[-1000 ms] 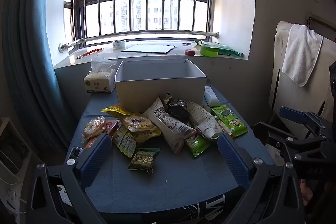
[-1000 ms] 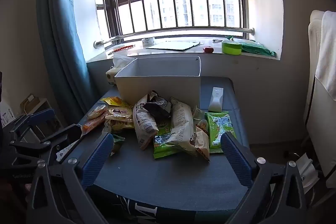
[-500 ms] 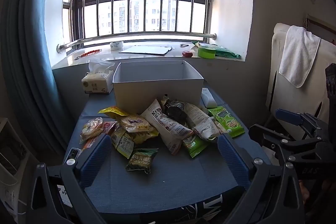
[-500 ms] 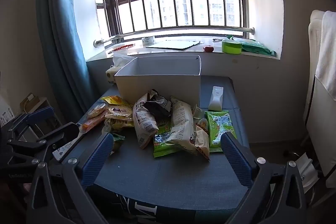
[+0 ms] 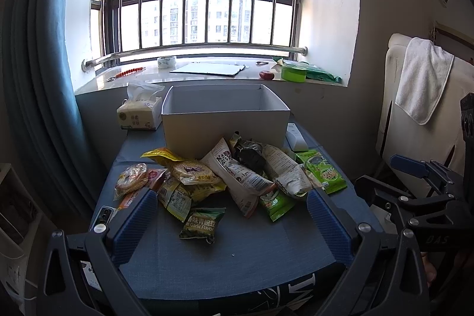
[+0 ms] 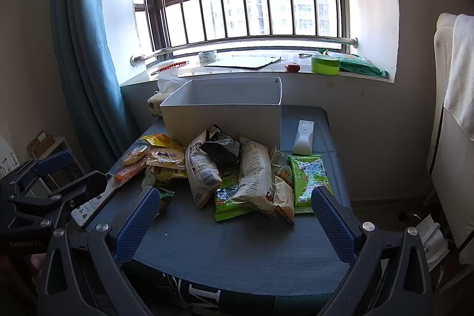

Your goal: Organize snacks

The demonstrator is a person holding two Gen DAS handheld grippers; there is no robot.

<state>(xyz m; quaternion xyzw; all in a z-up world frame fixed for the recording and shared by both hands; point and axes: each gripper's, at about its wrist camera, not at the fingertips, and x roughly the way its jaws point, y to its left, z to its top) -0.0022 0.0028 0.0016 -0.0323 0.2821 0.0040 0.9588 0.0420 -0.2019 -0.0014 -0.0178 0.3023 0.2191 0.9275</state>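
Several snack packets lie heaped on the blue-covered table (image 5: 225, 250) in front of an empty white box (image 5: 225, 123). A small dark green pea packet (image 5: 202, 223) lies nearest, a tall white bag (image 5: 240, 176) leans mid-heap, and a bright green packet (image 5: 321, 171) lies at the right. My left gripper (image 5: 229, 215) is open near the table's front edge, nothing between its blue pads. In the right wrist view the same heap (image 6: 237, 173) lies before the box (image 6: 222, 114); my right gripper (image 6: 232, 216) is also open and empty, short of the packets.
A tissue pack (image 5: 139, 116) stands left of the box, a white remote (image 6: 303, 136) to its right. A phone (image 5: 102, 218) lies at the table's left edge. The windowsill (image 5: 207, 70) holds tape, a green tub and papers. A towel-draped chair (image 5: 423, 85) stands at right.
The left wrist view has risen slightly, so the heap and box sit lower in frame. The right wrist view is nearly unchanged. Both grippers stay open.
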